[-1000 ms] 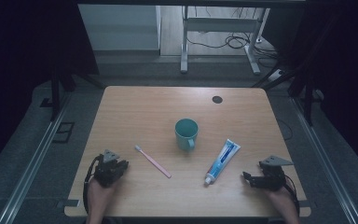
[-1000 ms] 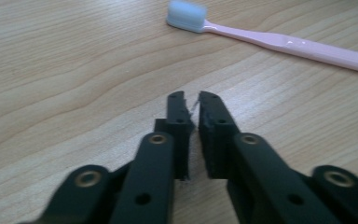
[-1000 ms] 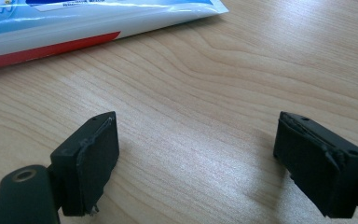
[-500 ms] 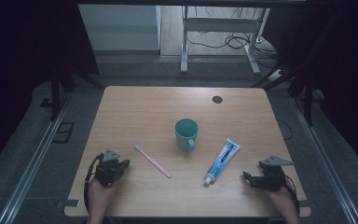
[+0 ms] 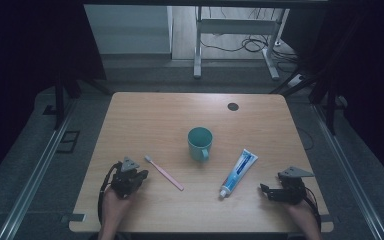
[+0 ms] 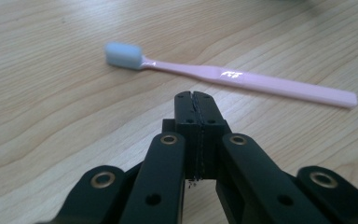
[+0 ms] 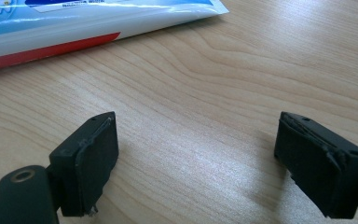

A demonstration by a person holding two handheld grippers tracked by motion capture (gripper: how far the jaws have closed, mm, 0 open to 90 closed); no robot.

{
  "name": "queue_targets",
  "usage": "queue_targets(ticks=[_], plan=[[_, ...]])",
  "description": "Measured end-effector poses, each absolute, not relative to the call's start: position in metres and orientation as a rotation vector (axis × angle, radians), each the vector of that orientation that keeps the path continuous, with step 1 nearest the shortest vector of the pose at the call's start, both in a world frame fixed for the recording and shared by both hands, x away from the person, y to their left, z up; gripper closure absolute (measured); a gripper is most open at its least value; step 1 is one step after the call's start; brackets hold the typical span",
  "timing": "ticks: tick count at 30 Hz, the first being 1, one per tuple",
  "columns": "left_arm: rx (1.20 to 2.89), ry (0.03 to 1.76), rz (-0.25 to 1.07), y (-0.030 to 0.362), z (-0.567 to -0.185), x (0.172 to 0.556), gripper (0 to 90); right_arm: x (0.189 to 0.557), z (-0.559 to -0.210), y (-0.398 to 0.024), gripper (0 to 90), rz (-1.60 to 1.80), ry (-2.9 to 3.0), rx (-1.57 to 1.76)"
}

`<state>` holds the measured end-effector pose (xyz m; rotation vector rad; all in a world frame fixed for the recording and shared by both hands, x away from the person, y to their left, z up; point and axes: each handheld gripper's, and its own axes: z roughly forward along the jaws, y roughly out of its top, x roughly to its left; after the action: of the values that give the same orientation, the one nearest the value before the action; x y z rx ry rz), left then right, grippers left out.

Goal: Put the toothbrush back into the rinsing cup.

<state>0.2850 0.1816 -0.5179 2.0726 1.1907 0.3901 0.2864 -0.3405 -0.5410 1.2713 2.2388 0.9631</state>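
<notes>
A pink toothbrush (image 5: 164, 172) with a pale head lies flat on the wooden table (image 5: 145, 120), left of centre. In the left gripper view the toothbrush (image 6: 242, 79) lies just ahead of my left gripper (image 6: 196, 100), whose jaws are pressed together with nothing between them. That left gripper (image 5: 139, 176) rests at the front left of the table. A teal mug (image 5: 200, 143) stands upright at the middle. A blue-and-white toothpaste tube (image 5: 238, 171) lies to its right. My right gripper (image 5: 265, 191) sits open at the front right, the toothpaste tube (image 7: 98, 23) beyond its spread jaws.
A small dark round cap (image 5: 233, 106) is set in the table near its far right. Beyond the far edge stand a metal desk frame (image 5: 230, 30) and cables on the floor. Rails run along both sides of the table.
</notes>
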Motion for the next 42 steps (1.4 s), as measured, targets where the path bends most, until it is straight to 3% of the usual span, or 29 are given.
queue_targets(ticks=[28, 42], plan=[[2.175, 1.032, 0.307, 0.108, -0.518, 0.306, 89.2, 0.286, -0.541, -0.340, 13.4, 0.963, 2.238, 1.272], [2.227, 1.006, 0.249, 0.091, -0.527, 0.300, 89.7, 0.286, -0.541, -0.340, 13.4, 0.963, 2.238, 1.272]])
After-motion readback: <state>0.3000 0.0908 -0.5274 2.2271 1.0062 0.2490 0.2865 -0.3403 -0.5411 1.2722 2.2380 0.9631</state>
